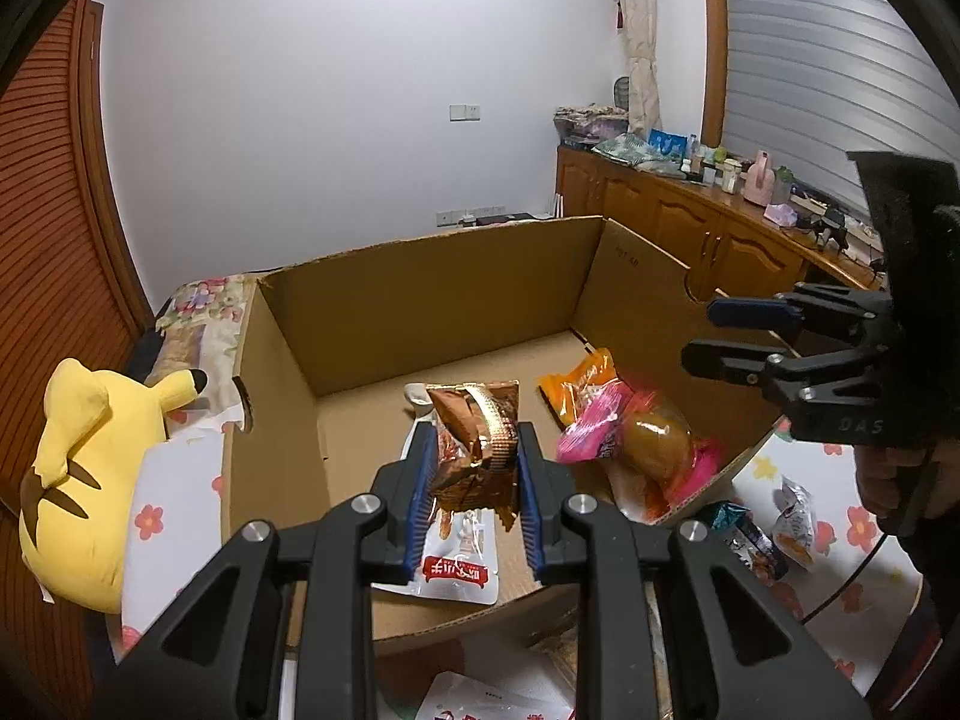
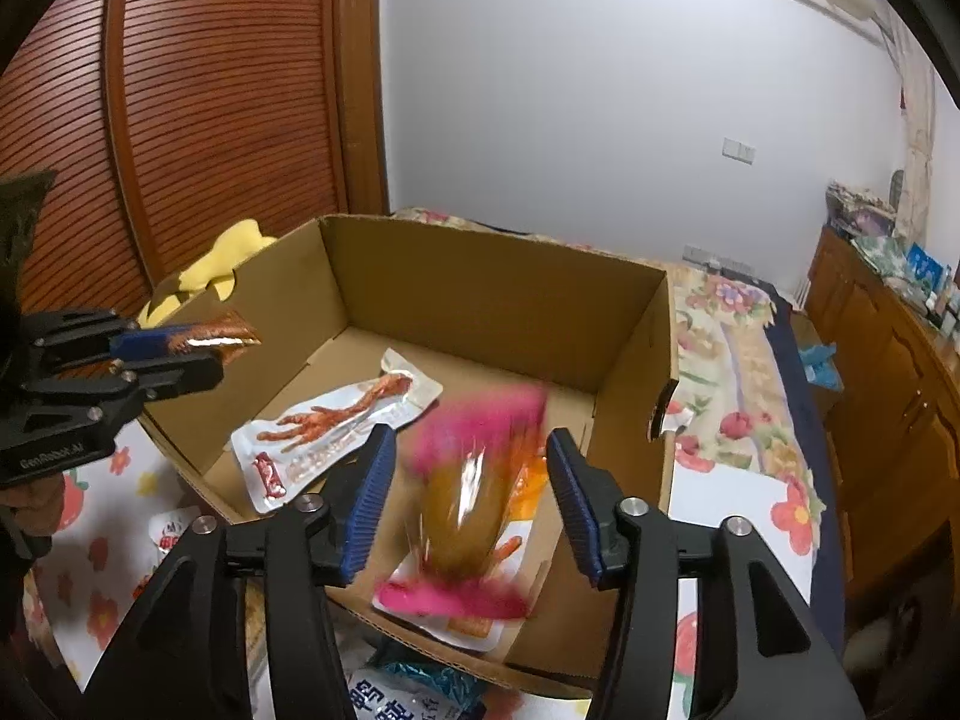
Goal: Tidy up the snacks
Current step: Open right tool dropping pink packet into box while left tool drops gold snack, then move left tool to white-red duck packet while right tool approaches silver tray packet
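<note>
Left tool [image 1: 474,480] sits at the lower centre of its own view, clenched on a brown foil snack packet [image 1: 474,450] that stands upright between the blue pads, its long axis running up the frame. Directly below and beyond it, inside the cardboard box [image 1: 420,300], lies a white chicken-foot packet [image 1: 459,570] flat on the box floor, so the held packet hangs over the near-middle of the box and, as I judge it, needs only to be lowered or let go to land inside.

Right tool [image 2: 471,498] is released, its jaws spread wide at the lower centre of its view. Between and past them a pink-ended packet with a brown bun [image 2: 468,498] shows as a motion blur over the near corner of the box; whether it has already settled on the floor cannot be told from this view. In the left view the same packet [image 1: 648,438] lies at the right of the box floor, its long axis slanting from upper left to lower right, partly over an orange packet [image 1: 579,387].

Further loose packets [image 1: 774,528] rest on the flowered bed cover outside the box at lower right, nearer the right tool than the left. A yellow plush toy [image 1: 72,480] lies left of the box.
</note>
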The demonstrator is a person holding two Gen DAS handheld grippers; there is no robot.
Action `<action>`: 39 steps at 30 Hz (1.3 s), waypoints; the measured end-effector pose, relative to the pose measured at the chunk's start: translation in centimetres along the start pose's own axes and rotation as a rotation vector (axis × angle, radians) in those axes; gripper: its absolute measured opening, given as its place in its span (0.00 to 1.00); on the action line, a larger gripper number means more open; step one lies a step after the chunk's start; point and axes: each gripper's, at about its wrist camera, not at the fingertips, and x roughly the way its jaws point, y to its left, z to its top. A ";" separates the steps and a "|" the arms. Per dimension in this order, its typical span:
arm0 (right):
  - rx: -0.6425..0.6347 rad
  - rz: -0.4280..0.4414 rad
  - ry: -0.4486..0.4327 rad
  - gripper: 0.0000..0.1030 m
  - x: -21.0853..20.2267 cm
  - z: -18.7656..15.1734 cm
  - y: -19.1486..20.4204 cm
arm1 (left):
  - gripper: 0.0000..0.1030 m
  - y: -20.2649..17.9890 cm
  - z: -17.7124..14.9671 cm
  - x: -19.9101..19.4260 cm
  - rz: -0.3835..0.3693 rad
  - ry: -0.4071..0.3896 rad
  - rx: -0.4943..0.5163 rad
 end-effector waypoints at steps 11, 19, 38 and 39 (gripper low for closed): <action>0.018 -0.004 -0.028 0.55 -2.9 -1.4 -0.2 | 0.30 -0.4 0.4 0.8 0.017 0.018 -0.004; 0.045 -0.056 -0.037 0.55 -6.2 -3.4 -0.8 | 0.35 -1.4 -0.8 -2.0 0.014 -0.004 -0.013; 0.167 -0.139 0.015 0.72 -11.2 -11.9 -1.3 | 0.45 -2.5 -8.9 -6.2 0.037 0.023 -0.030; 0.173 -0.143 0.022 0.73 -11.1 -12.4 -1.4 | 0.45 -2.5 -9.4 -6.0 0.043 0.030 -0.027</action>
